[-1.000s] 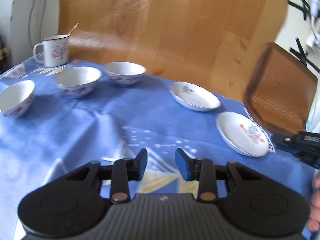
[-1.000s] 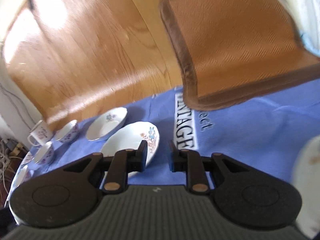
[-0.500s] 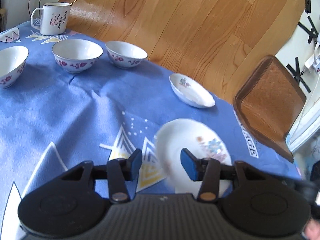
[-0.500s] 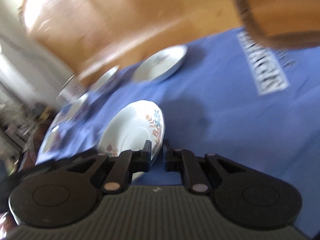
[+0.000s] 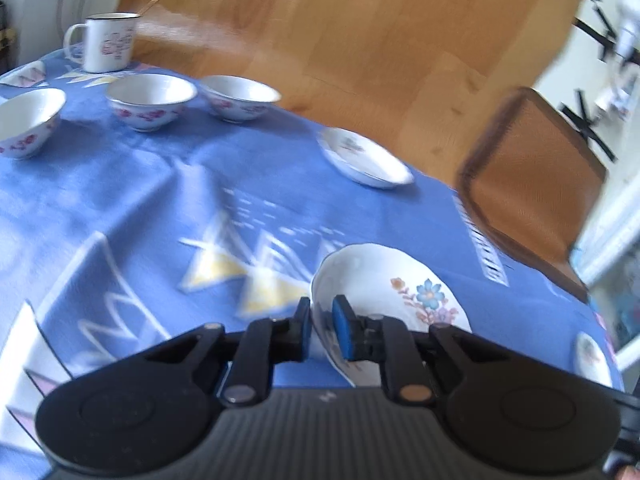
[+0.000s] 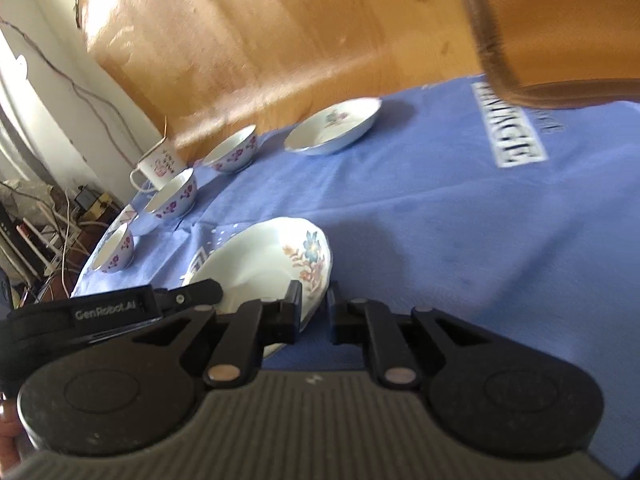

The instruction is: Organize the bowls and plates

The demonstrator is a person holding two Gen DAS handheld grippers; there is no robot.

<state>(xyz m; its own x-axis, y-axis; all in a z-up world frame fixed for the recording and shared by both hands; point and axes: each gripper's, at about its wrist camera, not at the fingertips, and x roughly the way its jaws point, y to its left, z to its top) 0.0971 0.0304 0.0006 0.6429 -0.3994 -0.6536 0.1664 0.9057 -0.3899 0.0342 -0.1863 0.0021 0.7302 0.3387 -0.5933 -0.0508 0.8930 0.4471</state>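
A white plate with a blue flower (image 5: pixel 384 292) is tilted above the blue tablecloth (image 5: pixel 160 208), gripped from two sides. My left gripper (image 5: pixel 322 332) is closing tight on its near rim. The same plate (image 6: pixel 272 264) shows in the right wrist view. There my right gripper (image 6: pixel 314 308) has the rim filling the gap between its jaws, which are starting to open. The left gripper (image 6: pixel 192 296) reaches in at that plate's left edge. A second flowered plate (image 5: pixel 364 160) lies farther back. Three white bowls with pink flowers (image 5: pixel 150 100) stand in a row at the far left.
A white mug (image 5: pixel 106 42) with a spoon stands behind the bowls at the table's far edge. A brown chair seat (image 5: pixel 528 184) is beyond the right edge. Another small white dish (image 5: pixel 592 360) lies at the near right. Wooden floor lies beyond the table.
My right gripper carried the flowered plate leftward across the cloth, up to the left gripper. The left gripper's jaws, open before, closed on the plate's rim.
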